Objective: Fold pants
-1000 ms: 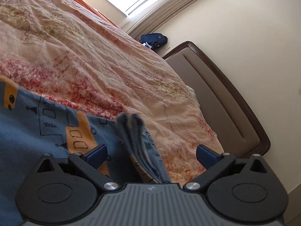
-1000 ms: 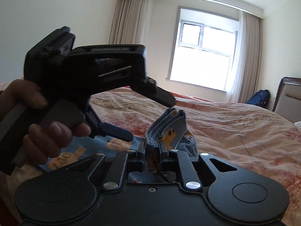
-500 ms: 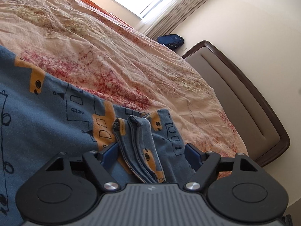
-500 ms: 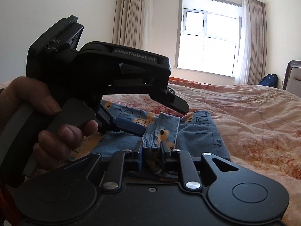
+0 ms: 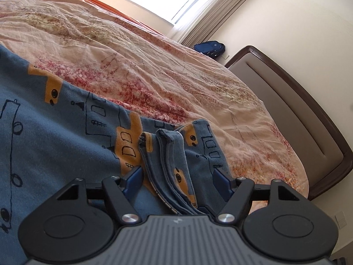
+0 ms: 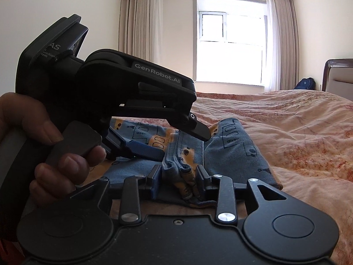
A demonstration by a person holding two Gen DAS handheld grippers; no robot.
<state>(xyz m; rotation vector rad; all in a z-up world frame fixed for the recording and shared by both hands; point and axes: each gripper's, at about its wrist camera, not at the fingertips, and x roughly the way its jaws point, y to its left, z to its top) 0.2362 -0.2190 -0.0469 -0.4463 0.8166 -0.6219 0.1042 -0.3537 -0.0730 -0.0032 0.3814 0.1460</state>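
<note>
Blue pants [image 5: 55, 137] with orange vehicle prints lie on the bed. A bunched, upright fold of the pants [image 5: 167, 165] stands between the fingers of my left gripper [image 5: 177, 176], which is open around it. In the right wrist view my right gripper [image 6: 178, 176] has its jaws parted a little, loosely around the same bunched fold [image 6: 183, 170], which sags between them. The left gripper [image 6: 158, 150] reaches in from the left, held by a hand [image 6: 44, 154], right above the pants.
The pink floral bedspread [image 5: 154, 66] covers the bed. A dark-framed padded headboard [image 5: 293, 112] stands at the right. A blue backpack [image 5: 209, 47] sits on the floor by the curtains. A bright window [image 6: 229, 42] is at the back.
Both grippers came down with the fold to the bed. My right gripper's jaws have parted from a tight grip. My left gripper's fingers moved closer around the fold.
</note>
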